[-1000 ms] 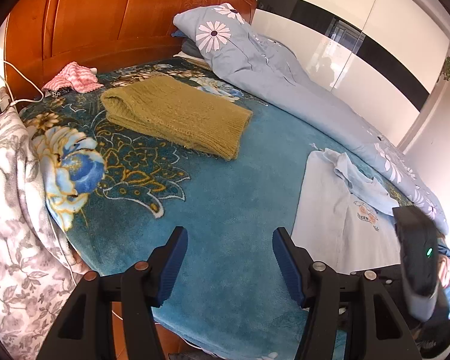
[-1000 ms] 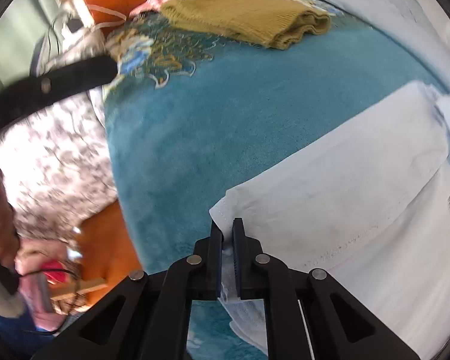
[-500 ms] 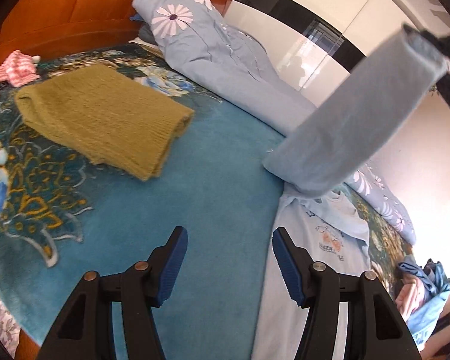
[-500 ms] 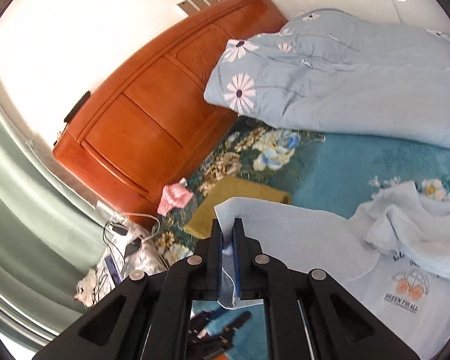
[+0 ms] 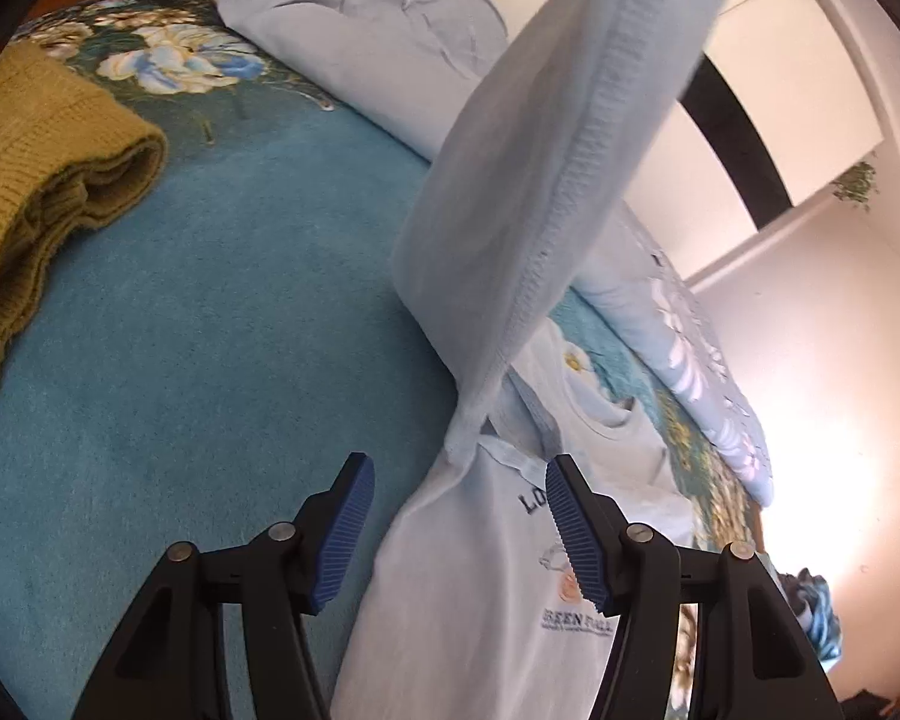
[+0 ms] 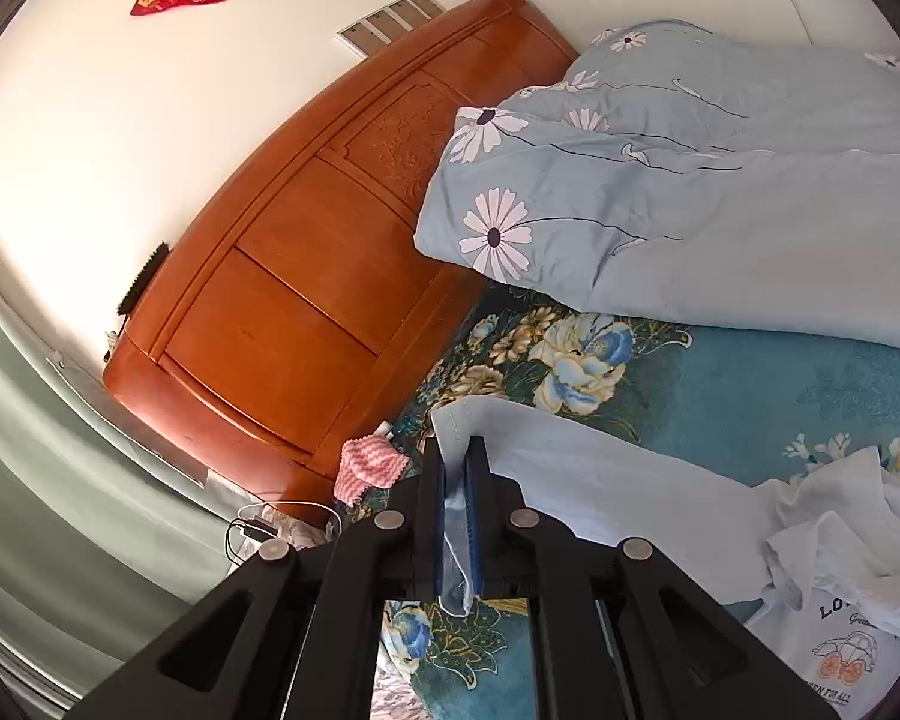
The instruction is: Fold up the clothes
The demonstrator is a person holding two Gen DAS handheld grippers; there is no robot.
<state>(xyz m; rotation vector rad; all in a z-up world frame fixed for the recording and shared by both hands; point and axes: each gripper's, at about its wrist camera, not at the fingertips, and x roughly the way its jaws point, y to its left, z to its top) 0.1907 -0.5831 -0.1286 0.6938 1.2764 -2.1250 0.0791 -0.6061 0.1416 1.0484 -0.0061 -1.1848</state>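
A pale blue T-shirt with a small car print lies on the teal bed blanket. Its sleeve is lifted high and stretched up to the top right. My left gripper is open, low over the shirt's shoulder edge, holding nothing. My right gripper is shut on the sleeve's hem and holds it raised above the bed. The shirt body shows at the lower right of the right wrist view.
A folded olive knit sweater lies at the left on the blanket. A light blue flowered duvet is piled along the far side. A wooden headboard, a pink cloth and charger cables are at the bed's head.
My right gripper has lifted the shirt's sleeve up off the bed and swung it high. My left gripper has moved right and forward, over the shirt's shoulder.
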